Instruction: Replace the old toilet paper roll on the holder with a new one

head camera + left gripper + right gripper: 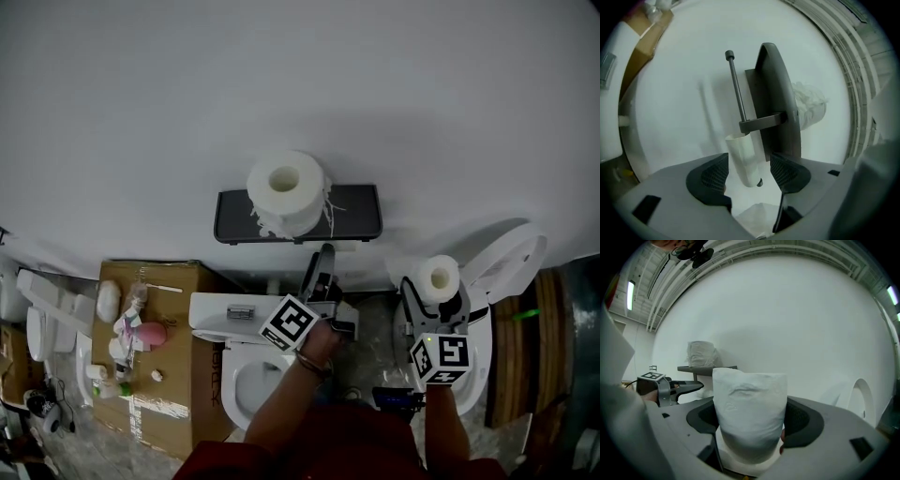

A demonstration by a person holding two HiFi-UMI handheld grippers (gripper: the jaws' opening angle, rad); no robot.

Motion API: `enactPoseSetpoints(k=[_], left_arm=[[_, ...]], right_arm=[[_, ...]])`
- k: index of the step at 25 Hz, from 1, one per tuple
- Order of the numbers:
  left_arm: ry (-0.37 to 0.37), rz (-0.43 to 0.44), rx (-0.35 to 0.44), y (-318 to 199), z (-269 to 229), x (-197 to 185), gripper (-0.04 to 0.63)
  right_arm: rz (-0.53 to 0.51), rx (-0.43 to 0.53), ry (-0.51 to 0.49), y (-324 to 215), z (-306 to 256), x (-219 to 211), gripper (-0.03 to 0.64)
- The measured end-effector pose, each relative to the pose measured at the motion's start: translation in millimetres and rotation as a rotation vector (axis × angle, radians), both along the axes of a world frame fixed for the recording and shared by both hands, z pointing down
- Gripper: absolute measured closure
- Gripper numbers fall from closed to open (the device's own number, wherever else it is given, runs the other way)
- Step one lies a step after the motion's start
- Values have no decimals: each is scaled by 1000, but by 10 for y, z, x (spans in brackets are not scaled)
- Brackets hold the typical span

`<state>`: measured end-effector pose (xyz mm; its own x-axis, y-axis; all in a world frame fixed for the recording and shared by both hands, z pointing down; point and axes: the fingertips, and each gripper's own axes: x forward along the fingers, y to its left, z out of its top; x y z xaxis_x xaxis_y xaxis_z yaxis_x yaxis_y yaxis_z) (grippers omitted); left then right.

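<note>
The dark wall holder (356, 214) carries a full toilet roll (285, 192) on its top shelf. In the left gripper view the holder's thin rod (736, 89) runs along under the shelf plate (776, 103). A bare white tube (743, 157) sits on the rod's near end. My left gripper (747, 171) is open, one jaw on each side of that tube with gaps, just below the holder (325, 253). To the right, my right gripper (436, 286) is shut on a fresh white roll (750, 404), held upright and clear of the wall.
A toilet (253, 380) with its cistern (234, 309) stands below the holder. Left of it is a cardboard box (173, 394) with small items on top. A white raised lid (511, 258) is at the right, close to my right gripper.
</note>
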<state>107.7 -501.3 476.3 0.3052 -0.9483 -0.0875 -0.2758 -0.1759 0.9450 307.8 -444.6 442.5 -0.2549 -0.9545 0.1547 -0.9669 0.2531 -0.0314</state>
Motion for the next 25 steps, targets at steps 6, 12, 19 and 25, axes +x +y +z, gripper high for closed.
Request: enactPoseSetpoints(k=[6,12,19,25], left_arm=[[48,-36,-10,-287,37,-17,311],[87,-49,-36,-358,117,-35,356],[110,-38,-30,-357,75,23,390],[165,-41,-46,-343,97,103,393]], right_arm=[[23,-11,18,-51,36,62,237],[34,-15,19,-87,65,93,236],[36,-7,20,-100,27,115,236],[67,-8,21,-40,28,250,237]])
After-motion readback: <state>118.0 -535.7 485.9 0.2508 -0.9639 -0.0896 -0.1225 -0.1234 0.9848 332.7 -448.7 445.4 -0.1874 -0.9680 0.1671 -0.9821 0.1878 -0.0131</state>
